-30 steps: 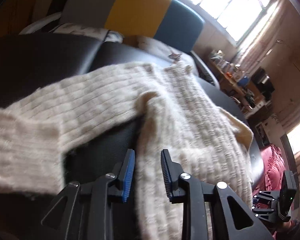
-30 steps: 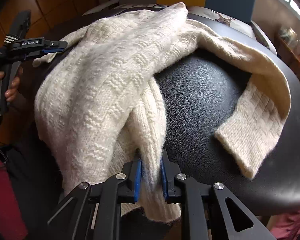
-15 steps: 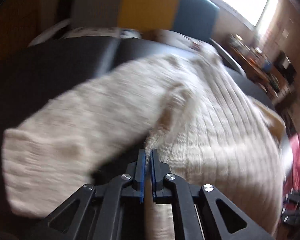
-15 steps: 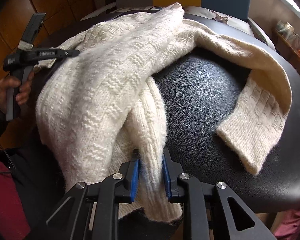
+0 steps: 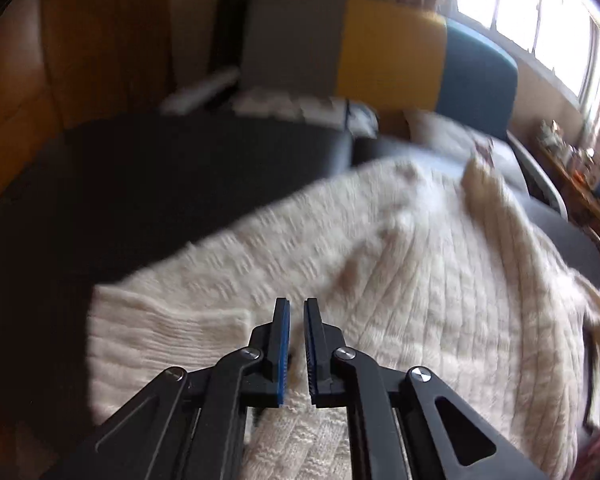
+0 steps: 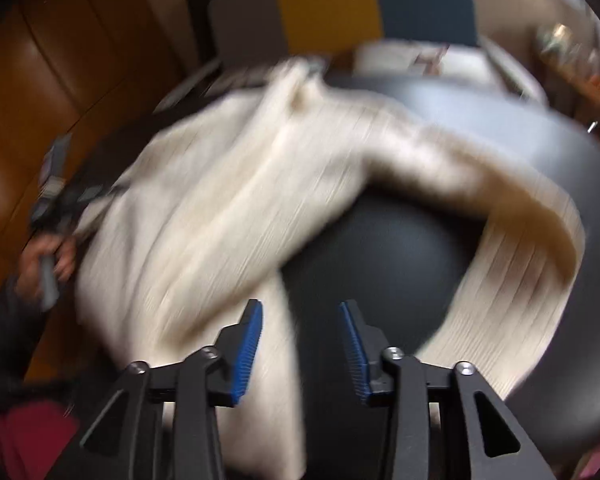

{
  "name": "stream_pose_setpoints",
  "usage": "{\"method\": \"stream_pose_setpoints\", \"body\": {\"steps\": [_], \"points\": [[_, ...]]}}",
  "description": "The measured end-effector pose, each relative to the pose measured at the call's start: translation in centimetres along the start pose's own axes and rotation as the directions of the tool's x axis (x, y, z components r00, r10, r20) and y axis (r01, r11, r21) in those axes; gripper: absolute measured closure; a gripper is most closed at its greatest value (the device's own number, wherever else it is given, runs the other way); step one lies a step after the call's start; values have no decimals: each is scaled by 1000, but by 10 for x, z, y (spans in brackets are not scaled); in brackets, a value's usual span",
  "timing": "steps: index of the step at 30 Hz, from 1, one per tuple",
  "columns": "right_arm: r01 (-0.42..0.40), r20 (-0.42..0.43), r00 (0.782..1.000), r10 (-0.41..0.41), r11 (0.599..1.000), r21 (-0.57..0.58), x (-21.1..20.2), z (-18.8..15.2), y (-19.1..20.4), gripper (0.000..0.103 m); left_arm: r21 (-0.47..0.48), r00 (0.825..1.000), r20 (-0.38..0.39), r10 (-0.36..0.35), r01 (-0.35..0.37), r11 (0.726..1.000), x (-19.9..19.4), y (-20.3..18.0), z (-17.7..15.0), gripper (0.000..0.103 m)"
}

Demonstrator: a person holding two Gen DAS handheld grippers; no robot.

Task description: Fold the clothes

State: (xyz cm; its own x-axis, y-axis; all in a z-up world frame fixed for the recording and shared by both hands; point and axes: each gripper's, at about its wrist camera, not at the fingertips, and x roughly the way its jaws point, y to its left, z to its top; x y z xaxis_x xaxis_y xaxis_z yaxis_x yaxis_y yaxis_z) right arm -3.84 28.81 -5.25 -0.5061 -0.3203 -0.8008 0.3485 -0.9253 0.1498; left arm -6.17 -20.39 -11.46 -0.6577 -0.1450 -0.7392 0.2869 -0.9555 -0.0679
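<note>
A cream knitted sweater lies spread over a black padded surface. Its ribbed cuff is at the lower left. My left gripper pinches a fold of the knit where the sleeve joins the body. Its jaws stand a narrow gap apart and are easing open. The right wrist view is blurred. There the sweater fills the left side, and one sleeve curves down the right. My right gripper hovers above the sweater's near edge, its jaws opening, and they press on nothing. A hand holds the left gripper at the far left.
Behind the black surface stands a seat back in grey, yellow and teal with a pale cushion. Wood panelling runs along the left. A bright window and a cluttered shelf are at the right. Red cloth shows at the bottom left.
My left gripper shut on a fold of the sweater and tipped up with it. My right gripper let go of the sweater's edge, spread its jaws and swung away fast.
</note>
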Motion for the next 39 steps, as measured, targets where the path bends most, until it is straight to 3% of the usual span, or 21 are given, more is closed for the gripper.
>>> {"method": "stream_pose_setpoints", "body": {"steps": [1,4,7,9,12,14,16,18,20,21,24,28,30,32,35,37,39], "points": [[42,7,999,-42,999,-3,6,14,-11,58,11,1000,24,-14,14,1000,-7,-6,-2,95],[163,-13,987,-163,987,-5,33,49,-45,58,166,1000,16,-18,15,986,-5,-40,-16,92],[262,-56,964,-262,965,0,65,78,-81,58,253,992,-129,2,31,967,35,-56,-30,92],[329,-92,941,-327,944,11,87,93,-109,58,268,988,-152,31,11,963,51,-59,-36,92],[322,-124,943,-310,942,96,109,105,-144,57,281,989,-137,49,-9,960,52,-63,-34,92],[300,-103,952,-287,942,152,103,108,-154,55,263,989,-148,24,16,965,51,-62,-29,92],[201,-26,980,-199,967,159,77,103,-144,55,244,989,-151,-1,38,969,49,-62,-27,92],[52,33,998,-56,991,122,47,88,-124,55,225,988,-153,-25,60,973,46,-62,-27,92],[-114,32,993,113,992,52,22,66,-97,50,206,987,-155,-49,81,975,44,-62,-26,92],[-158,3,987,158,987,3,13,54,-82,50,204,985,-163,-49,83,976,44,-62,-26,92],[-223,-117,971,209,968,-119,8,16,-41,50,230,988,-150,-21,56,972,40,-65,-30,92],[-252,-160,961,224,950,-183,18,-7,-5,50,232,989,-150,-12,47,972,41,-65,-30,92],[-228,-164,967,196,950,-214,31,-12,9,50,231,988,-151,-10,45,972,41,-65,-31,90],[-179,-148,979,141,940,-291,44,-15,29,44,231,989,-149,-8,43,972,44,-65,-31,89],[-66,-107,994,21,898,-436,40,-21,56,47,234,990,-138,-6,39,971,48,-66,-31,88],[-20,-105,994,-34,876,-481,34,-23,68,88,233,991,-134,-6,38,972,48,-66,-32,87],[47,-103,988,-118,853,-520,25,-27,67,95,229,991,-134,-10,41,973,48,-64,-33,85]]}}
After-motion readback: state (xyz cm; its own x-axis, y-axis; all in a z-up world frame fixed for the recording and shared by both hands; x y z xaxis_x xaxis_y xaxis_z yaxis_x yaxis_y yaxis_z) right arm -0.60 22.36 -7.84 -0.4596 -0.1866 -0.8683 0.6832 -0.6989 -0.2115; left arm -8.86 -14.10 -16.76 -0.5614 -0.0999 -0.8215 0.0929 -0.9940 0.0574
